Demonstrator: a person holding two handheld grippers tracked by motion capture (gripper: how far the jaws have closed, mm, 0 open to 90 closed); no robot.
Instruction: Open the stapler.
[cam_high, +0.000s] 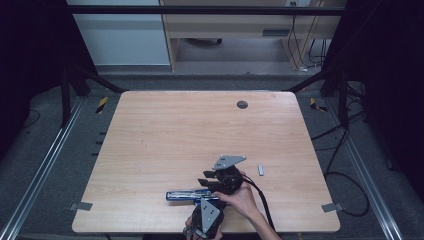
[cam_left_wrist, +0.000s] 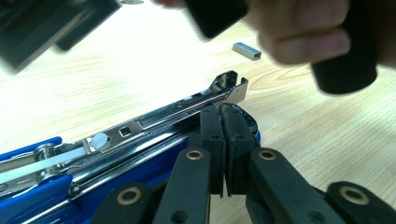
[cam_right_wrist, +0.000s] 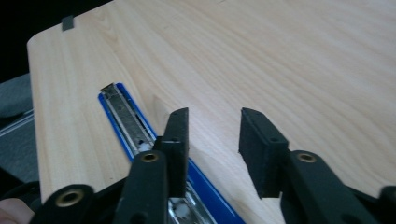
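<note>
Nearest the high camera, left gripper (cam_high: 207, 200) was clamped on the opened blue stapler (cam_high: 187, 195) at the table's (cam_high: 175, 130) near edge, apparently steadying it. Right gripper (cam_right_wrist: 212, 135) hung with jaws apart, empty, above its magazine. Staple strip (cam_high: 260, 169) lay nearby, probably for loading.

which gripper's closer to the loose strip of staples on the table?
Right. The right gripper hangs open just left of the staple strip, a short gap away. The left gripper sits nearer the table edge, shut at the blue stapler.
</note>
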